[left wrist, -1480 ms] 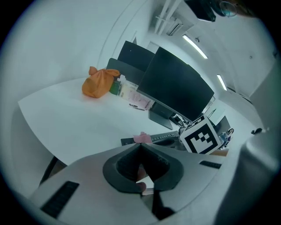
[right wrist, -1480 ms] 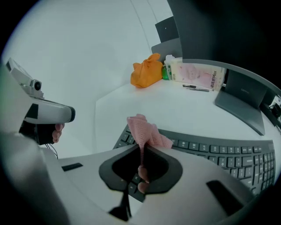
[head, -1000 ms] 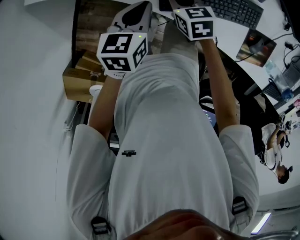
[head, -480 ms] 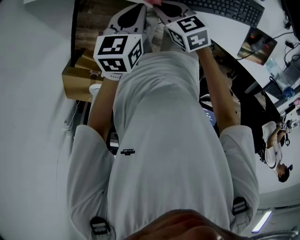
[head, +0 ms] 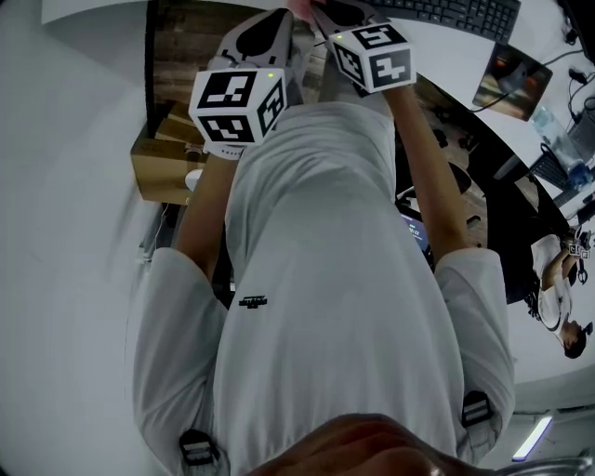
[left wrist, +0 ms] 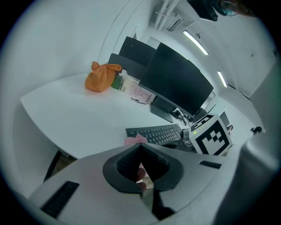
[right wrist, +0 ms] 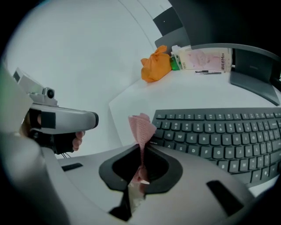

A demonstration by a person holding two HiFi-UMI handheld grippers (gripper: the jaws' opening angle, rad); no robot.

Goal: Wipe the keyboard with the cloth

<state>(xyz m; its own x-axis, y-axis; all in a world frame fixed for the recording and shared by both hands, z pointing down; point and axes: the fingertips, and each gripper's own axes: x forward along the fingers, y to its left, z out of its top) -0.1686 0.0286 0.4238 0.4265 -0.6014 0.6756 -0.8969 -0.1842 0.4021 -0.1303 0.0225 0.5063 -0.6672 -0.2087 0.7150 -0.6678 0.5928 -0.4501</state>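
My right gripper point(right wrist: 141, 147) is shut on a small pink cloth point(right wrist: 141, 126), which stands up crumpled above the jaw tips. The cloth hangs over the near left corner of a black keyboard point(right wrist: 219, 134) on the white desk point(right wrist: 145, 99). My left gripper point(left wrist: 139, 147) is shut with nothing between its jaws; the cloth point(left wrist: 134, 140) shows just beyond its tip, and the keyboard point(left wrist: 156, 133) lies behind. In the head view both grippers, left point(head: 282, 13) and right point(head: 323, 9), sit close together at the top edge with the cloth point(head: 299, 6) between them and the keyboard point(head: 456, 17) to the right.
An orange bag point(left wrist: 101, 77) and a pale packet point(left wrist: 136, 91) sit at the back of the desk before dark monitors point(left wrist: 175, 85). A cardboard box point(head: 163, 158) stands under the desk at left. Another person point(head: 562, 297) is at the far right.
The right gripper has shifted slightly left, closer to the left one, and the pink cloth has come into the head view's top edge. The left gripper has barely moved.
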